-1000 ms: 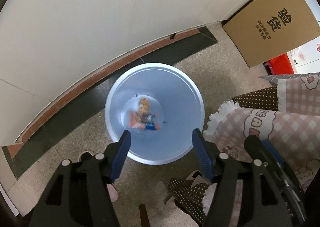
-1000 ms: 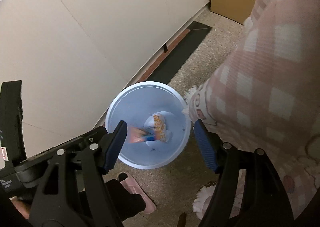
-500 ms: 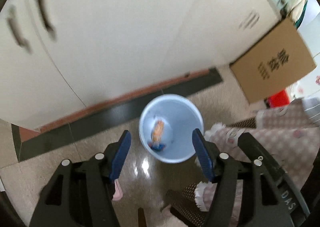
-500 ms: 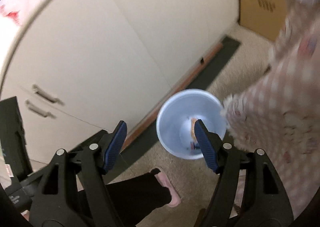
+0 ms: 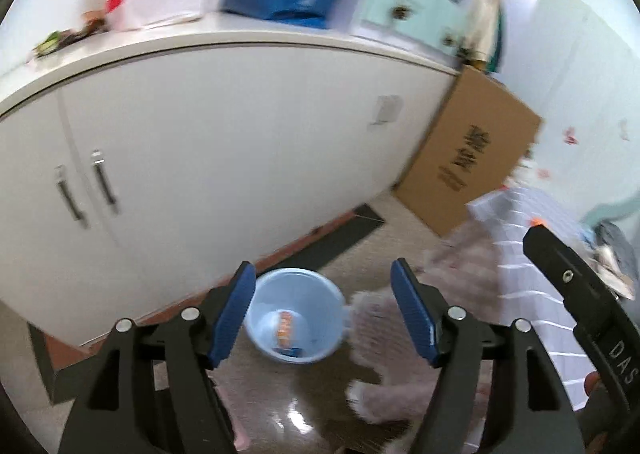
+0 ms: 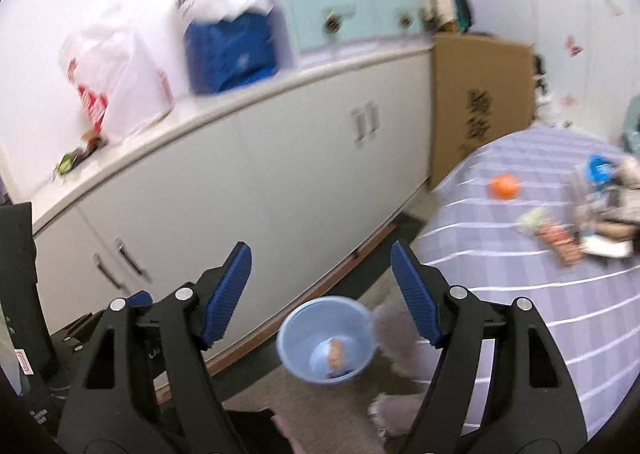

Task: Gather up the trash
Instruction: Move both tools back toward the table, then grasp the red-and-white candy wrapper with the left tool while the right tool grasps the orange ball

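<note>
Landmark: the pale blue bin stands on the floor at the foot of the white cabinet; every place below is given from it.
Already in the bin: an orange-and-blue wrapper lies on the bottom, alone as far as the blur lets me tell.
Left gripper: well above the bin, looking down into it; its jaws are opening and nothing is between the blue pads.
Right gripper: also high over the bin, released, pads apart with only air between them.
Remaining trash: up and to the right of the bin, on the striped purple cloth, lies a cluster of wrappers; they are too blurred to count.
Other things there: an orange ball-like thing lies nearer the bin than the wrappers; whether it counts as trash I cannot tell.
How the wrappers will likely handle: very light, thin, crinkly and slick, no risk of breaking, but apt to slide or flutter out of a loose pinch.
Where to take hold: pinch a raised edge or a crumpled fold across both pads, rather than pressing flat film against the soft cloth, which would likely catch the fabric too.
Step in hand, as I judge it: one piece is binned, and a reach for the cluster on the cloth is next.
</note>
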Available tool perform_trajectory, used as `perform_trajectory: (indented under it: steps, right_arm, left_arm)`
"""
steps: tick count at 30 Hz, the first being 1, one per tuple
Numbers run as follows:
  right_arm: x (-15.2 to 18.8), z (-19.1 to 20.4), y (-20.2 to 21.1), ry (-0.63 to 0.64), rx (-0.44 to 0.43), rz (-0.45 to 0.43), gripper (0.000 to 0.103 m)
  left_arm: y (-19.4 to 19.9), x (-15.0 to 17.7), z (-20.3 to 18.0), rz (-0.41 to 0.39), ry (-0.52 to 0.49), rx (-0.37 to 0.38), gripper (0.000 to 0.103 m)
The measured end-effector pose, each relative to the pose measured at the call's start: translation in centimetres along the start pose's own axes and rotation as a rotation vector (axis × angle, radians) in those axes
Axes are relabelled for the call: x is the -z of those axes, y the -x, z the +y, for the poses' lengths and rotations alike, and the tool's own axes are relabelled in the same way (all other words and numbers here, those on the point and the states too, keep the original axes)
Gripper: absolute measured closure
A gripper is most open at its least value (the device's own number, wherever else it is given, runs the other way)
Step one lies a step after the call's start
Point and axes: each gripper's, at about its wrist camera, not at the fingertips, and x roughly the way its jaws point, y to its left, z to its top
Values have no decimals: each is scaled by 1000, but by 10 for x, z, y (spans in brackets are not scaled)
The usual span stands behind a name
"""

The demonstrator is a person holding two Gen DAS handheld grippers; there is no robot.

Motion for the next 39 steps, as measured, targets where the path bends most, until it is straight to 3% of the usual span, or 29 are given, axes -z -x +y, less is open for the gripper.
perform_trajectory:
  steps: [8, 14, 20, 23, 32, 35, 38, 39]
  right_arm:
    - [2, -98, 68, -128, 205, -99, 30]
    - [14, -166, 90, -251, 309, -86, 24]
    - [27, -215, 105, -337, 355, -96, 21]
    - [32, -230, 105, -361, 367, -94, 20]
    - [33, -258, 95, -414, 345, -67, 19]
    - [32, -265, 94, -430, 340, -59, 19]
    - [31, -269, 94, -441, 338, -57, 19]
    - [32, -270, 93, -442, 335, -55, 19]
  left_arm:
    - [17, 12, -105, 41, -149, 211, 34]
    - [11, 30, -184, 93, -295, 301, 34]
    - [-14, 36, -234, 127, -346, 274, 34]
    - [-26, 38, -249, 116, -360, 229, 34]
    - [-74, 30, -274, 189, -361, 203, 35]
    - [-85, 29, -277, 208, -371, 182, 44]
    - [-85, 31, -278, 184, -415, 175, 46]
    - [-85, 30, -277, 182, -418, 176, 50]
